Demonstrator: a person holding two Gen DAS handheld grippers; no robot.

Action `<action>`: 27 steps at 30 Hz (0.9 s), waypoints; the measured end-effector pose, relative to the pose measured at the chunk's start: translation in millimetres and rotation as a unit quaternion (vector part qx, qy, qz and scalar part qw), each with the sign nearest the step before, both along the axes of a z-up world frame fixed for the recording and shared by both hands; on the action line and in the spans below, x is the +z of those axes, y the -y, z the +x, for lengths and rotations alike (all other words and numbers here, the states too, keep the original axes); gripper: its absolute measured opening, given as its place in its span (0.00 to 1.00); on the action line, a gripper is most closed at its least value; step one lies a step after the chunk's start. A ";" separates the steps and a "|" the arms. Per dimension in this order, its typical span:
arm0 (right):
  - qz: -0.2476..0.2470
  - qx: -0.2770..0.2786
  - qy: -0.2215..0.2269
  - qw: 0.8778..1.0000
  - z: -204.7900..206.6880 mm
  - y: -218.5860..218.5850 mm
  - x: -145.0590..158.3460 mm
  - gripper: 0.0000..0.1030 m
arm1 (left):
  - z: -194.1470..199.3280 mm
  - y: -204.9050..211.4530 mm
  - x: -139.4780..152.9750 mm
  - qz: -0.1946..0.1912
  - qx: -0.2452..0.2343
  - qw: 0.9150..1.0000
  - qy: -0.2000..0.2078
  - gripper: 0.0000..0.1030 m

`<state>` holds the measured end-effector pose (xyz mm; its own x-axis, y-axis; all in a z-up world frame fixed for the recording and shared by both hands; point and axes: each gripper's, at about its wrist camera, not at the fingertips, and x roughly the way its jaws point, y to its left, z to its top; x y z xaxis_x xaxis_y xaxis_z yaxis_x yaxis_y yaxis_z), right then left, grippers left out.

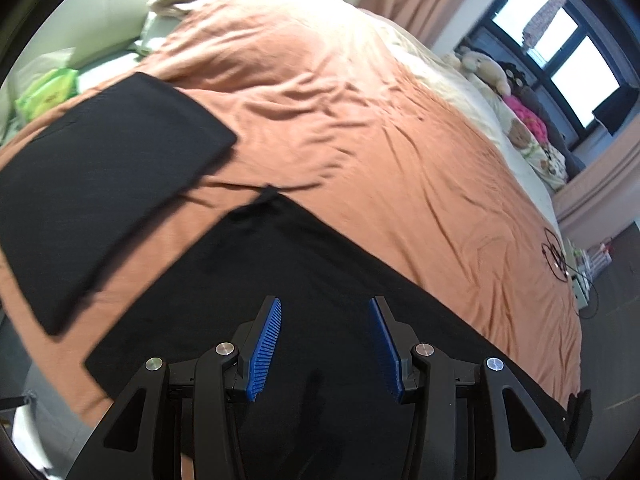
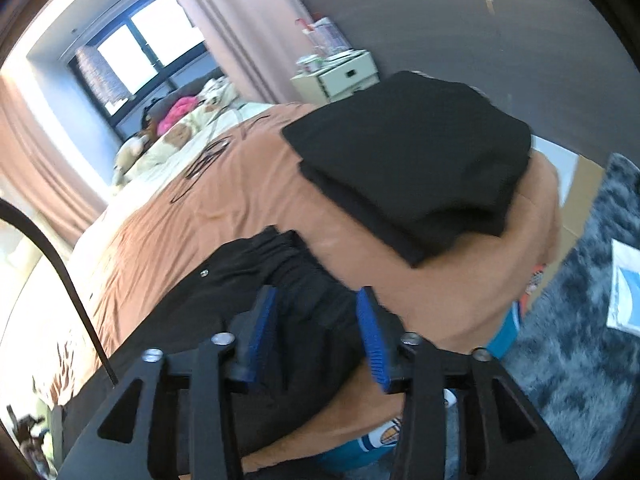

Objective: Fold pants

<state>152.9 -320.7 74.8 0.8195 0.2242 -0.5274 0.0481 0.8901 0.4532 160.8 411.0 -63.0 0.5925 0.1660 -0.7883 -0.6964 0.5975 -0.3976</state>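
Left wrist view first: the black pants (image 1: 320,300) lie spread flat across the near part of the bed, one leg end reaching up toward the middle with a thin drawstring trailing off it. Beside them to the left, apart from them, sits a folded black garment (image 1: 100,176), a neat flat rectangle. The left gripper (image 1: 325,344) hangs right over the pants, blue ribbed pads (image 1: 266,348) well apart, nothing between them; whether the tips touch the cloth is hard to tell. Underneath, a wrinkled orange bedspread (image 1: 360,120); soft toys (image 1: 492,72) line the far edge below a dark-framed window (image 1: 560,48), with a curtain beside it.

Over to the right wrist view: here's the waistband end of the pants (image 2: 248,264), bunched and gathered, a small button showing. The right gripper (image 2: 316,332) is over that bunched cloth, jaws apart, gripping nothing. Beyond it, a stack of folded black clothes (image 2: 416,152) rests on the bedspread near the bed's corner. A white nightstand (image 2: 340,76) stands by the grey wall, and a shaggy grey rug (image 2: 580,300) covers the floor on the right.
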 end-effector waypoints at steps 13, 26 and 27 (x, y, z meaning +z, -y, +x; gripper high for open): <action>-0.038 0.104 -0.008 0.994 85.2 -86.4 1.8 0.66 | 84.1 28.8 -22.6 -0.026 -0.051 0.998 -0.015 0.47; -0.105 0.243 0.004 0.964 150.7 -195.9 -0.1 0.66 | 139.7 52.6 -47.1 -0.048 -0.073 0.995 -0.048 0.47; -0.111 0.252 0.004 0.961 156.3 -202.5 -0.3 0.66 | 142.6 52.8 -47.4 -0.051 -0.072 0.995 -0.050 0.47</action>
